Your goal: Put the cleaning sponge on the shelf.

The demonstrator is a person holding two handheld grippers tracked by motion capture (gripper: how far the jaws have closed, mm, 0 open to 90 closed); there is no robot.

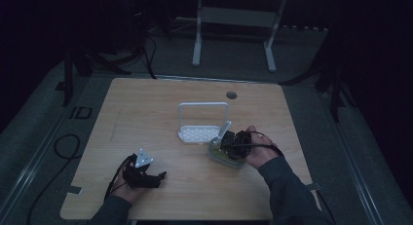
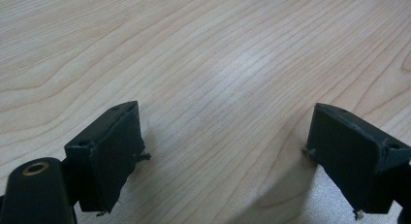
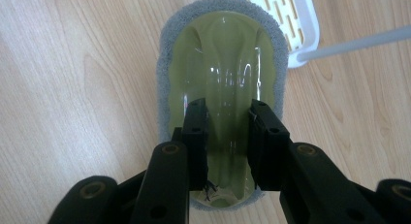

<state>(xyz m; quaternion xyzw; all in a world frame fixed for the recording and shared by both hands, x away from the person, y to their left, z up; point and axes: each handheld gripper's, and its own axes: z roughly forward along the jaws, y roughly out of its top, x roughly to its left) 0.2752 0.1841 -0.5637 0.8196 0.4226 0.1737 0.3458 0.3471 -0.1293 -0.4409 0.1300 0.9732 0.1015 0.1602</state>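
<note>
The left gripper [image 1: 155, 178] sits low near the front edge of the light wood table [image 1: 146, 113], jaws wide apart w/ nothing but bare wood between them. It is far from the work. The right gripper [image 3: 227, 146] is much nearer: its jaws are clamped on the raised middle hump of the see-through green oval scrubber with a grey fuzzy pad around it [image 3: 220, 54]. The scrubber lies flat right under the tongs, on the table's right half. Its long axis runs straight away from the jaws. The far end points at the white plastic rack with a tall loop handle [image 1: 202, 120], just beside it, maybe touching.
</note>
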